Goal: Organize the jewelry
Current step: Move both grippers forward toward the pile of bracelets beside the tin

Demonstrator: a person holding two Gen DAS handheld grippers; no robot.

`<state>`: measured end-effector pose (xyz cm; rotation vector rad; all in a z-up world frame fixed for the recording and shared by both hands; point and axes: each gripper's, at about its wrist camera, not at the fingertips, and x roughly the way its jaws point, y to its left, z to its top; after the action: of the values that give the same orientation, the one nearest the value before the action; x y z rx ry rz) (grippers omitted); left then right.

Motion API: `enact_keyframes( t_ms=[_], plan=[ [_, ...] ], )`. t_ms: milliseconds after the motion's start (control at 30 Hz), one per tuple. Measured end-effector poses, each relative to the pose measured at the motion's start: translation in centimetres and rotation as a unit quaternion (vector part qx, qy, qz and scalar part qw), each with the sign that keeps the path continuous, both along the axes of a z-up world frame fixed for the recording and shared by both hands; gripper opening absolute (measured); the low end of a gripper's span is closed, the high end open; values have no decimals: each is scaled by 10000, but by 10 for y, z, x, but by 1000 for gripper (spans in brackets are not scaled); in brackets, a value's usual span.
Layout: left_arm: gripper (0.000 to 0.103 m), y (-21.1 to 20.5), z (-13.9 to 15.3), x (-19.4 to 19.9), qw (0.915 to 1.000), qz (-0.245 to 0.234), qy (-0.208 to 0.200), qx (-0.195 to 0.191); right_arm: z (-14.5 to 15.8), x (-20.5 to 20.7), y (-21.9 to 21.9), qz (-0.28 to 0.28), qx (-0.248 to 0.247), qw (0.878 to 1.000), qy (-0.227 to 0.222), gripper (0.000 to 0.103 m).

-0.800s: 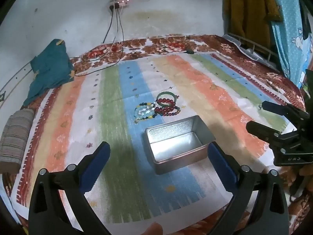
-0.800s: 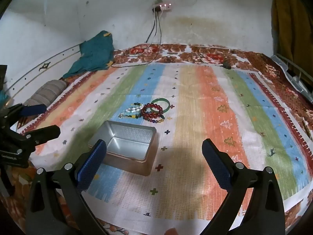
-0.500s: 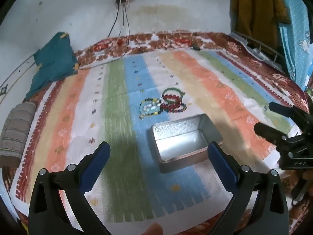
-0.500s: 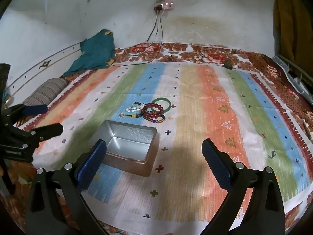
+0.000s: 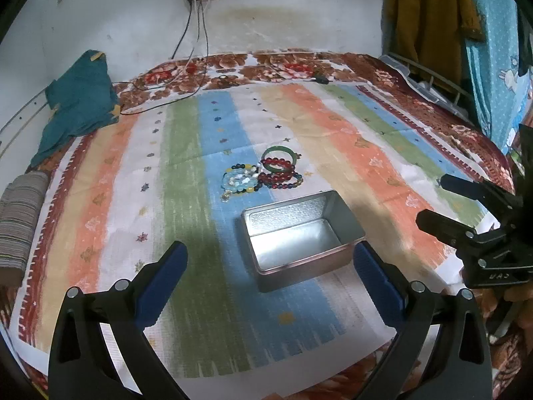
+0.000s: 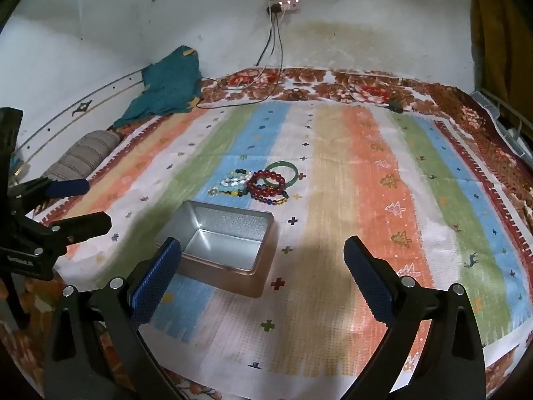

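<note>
The left gripper (image 5: pixel 269 270) hangs above the near part of the striped cloth (image 5: pixel 186 173) with its jaws spread to full width; nothing lies between the blue pads (image 5: pixel 163 278) and they touch nothing. The metal tin (image 5: pixel 299 233) serves as the landmark: it sits open-topped and empty on the cloth, and from the left wrist view it appears between the two fingers, beyond their tips and toward the right-hand one, with no contact. The right gripper (image 6: pixel 263 275) is likewise fully released, jaws wide apart and holding nothing; from the right wrist view the tin (image 6: pixel 223 243) lies just past its left fingertip, partly hidden behind that pad. Each gripper is visible in the other's camera, at the frame edge beside the tin, also with jaws apart. The jewelry is a small cluster on the cloth just beyond the tin's far wall, close to it but not touching: a green bangle (image 5: pixel 279 159) farthest from the tin, a dark red bead bracelet (image 5: pixel 278 176) overlapping the bangle, and a pale blue and white bead bracelet (image 5: pixel 241 180) just to the left of the red one. None of the jewelry is inside the tin.
</note>
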<state>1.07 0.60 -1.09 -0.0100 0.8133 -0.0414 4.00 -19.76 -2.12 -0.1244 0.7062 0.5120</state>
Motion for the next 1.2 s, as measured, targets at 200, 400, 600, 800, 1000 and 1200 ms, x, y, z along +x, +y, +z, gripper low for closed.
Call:
enact_keyframes(
  t_ms=[200, 400, 600, 800, 1000, 1200],
  plan=[
    [98, -3, 0, 2, 9999, -6, 45, 167, -2, -1, 1, 6, -26, 10000, 9, 99],
    [98, 0, -2, 3, 9998, 84, 73, 158, -1, 0, 1, 6, -31, 10000, 37, 99],
    [98, 3, -2, 3, 9998, 107, 56, 136, -2, 2, 0, -15, -37, 10000, 34, 99],
    [98, 6, 1, 2, 9995, 252, -54, 203, -2, 6, 2, -77, -50, 9999, 58, 99],
    [98, 12, 0, 11, 9990, 385, 84, 206, -1, 10, 2, -129, -65, 9998, 96, 99],
    [98, 16, -1, 26, 9985, 408, 204, 295, -3, 19, 5, -155, -149, 9997, 104, 99]
  ],
)
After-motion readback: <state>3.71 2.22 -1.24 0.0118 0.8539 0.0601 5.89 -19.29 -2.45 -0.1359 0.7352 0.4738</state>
